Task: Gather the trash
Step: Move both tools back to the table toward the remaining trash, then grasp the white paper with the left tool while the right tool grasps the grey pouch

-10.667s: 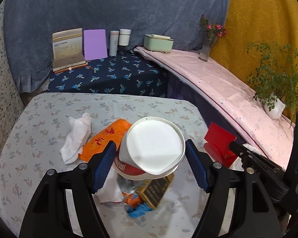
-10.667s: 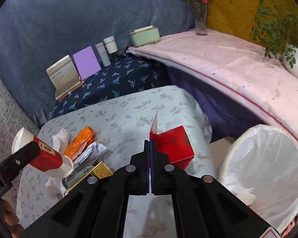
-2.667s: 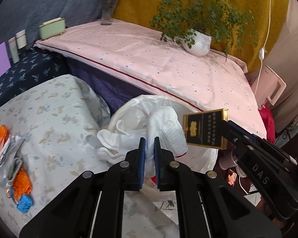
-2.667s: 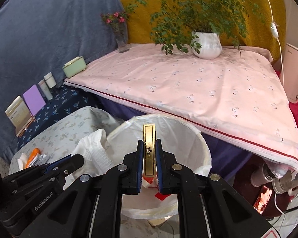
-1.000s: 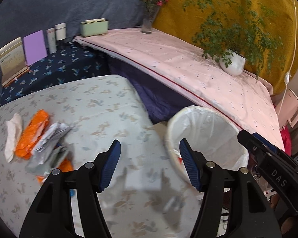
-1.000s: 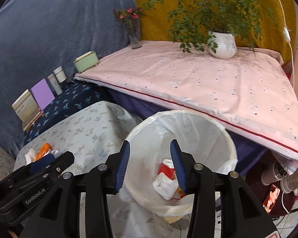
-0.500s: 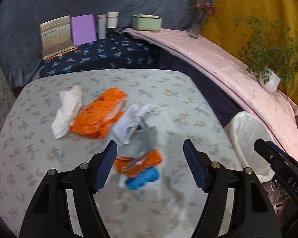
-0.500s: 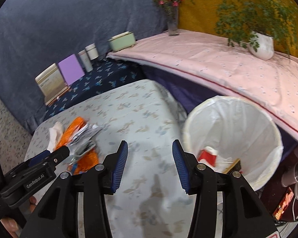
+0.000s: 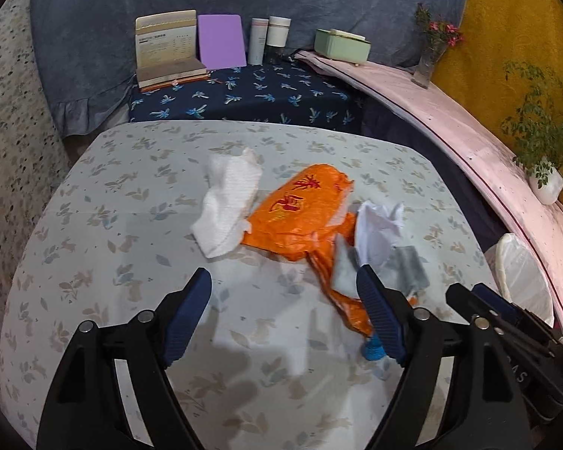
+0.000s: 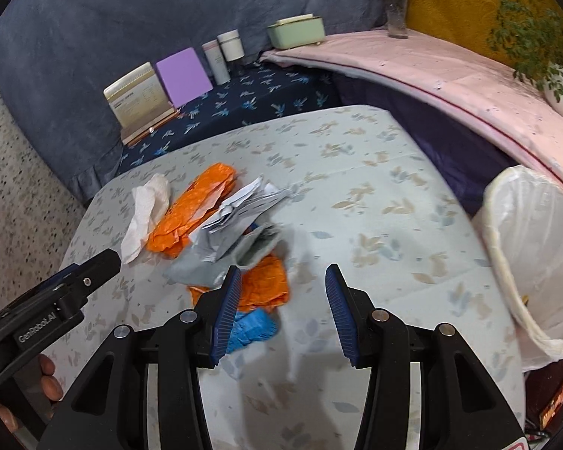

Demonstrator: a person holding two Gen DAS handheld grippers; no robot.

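Trash lies on the floral table (image 9: pixel 112 247): a white tissue (image 9: pixel 227 212), an orange wrapper (image 9: pixel 300 210), crumpled white paper (image 9: pixel 379 225), a grey packet (image 9: pixel 409 266) and a small blue wrapper (image 10: pixel 253 328). My left gripper (image 9: pixel 283 315) is open and empty, hovering just in front of the pile. My right gripper (image 10: pixel 283 309) is open and empty, its left finger over a second orange wrapper (image 10: pixel 262 283). The white-lined trash bin (image 10: pixel 533 255) stands off the table's right edge.
Behind the table a dark blue shelf (image 9: pixel 244 97) holds a book, a purple card, two bottles and a green box (image 9: pixel 341 45). A pink-covered ledge (image 10: pixel 450 75) runs on the right with a flower vase and a potted plant (image 9: pixel 544 150).
Both grippers swung left from the bin back over the table and came closer to the trash pile. Both stay open and empty.
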